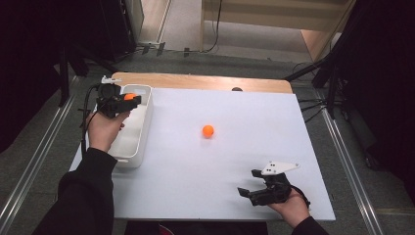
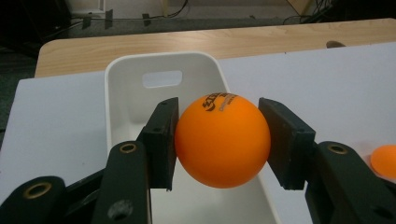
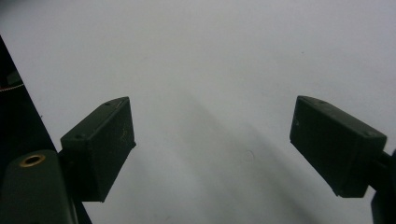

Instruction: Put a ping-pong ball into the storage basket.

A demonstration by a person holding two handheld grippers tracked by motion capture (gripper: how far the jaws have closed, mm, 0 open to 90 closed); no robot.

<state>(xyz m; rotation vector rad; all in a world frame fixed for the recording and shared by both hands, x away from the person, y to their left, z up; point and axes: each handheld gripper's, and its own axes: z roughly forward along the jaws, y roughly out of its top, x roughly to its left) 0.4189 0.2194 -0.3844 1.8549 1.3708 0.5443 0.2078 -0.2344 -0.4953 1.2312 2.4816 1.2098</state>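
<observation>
White board point(image 1: 235, 161); left tool point(image 2: 219, 140) clamps orange ball point(image 2: 222, 140) over bin point(image 2: 122, 88).

Black sleeves point(image 1: 83, 196); each black claw point(image 1: 247, 188) has brass-ringed screw holes, one topped by a grey plate point(image 1: 279, 167).

The left gripper point(image 1: 128, 99) holds an orange ball point(image 1: 129, 97) over the far end of a white bin point(image 1: 138, 134) at the white board's point(image 1: 235, 147) left edge. A second ball point(image 1: 208, 130) lies mid-board. The right gripper point(image 1: 250, 182), jaws apart, rests near the front edge.
</observation>
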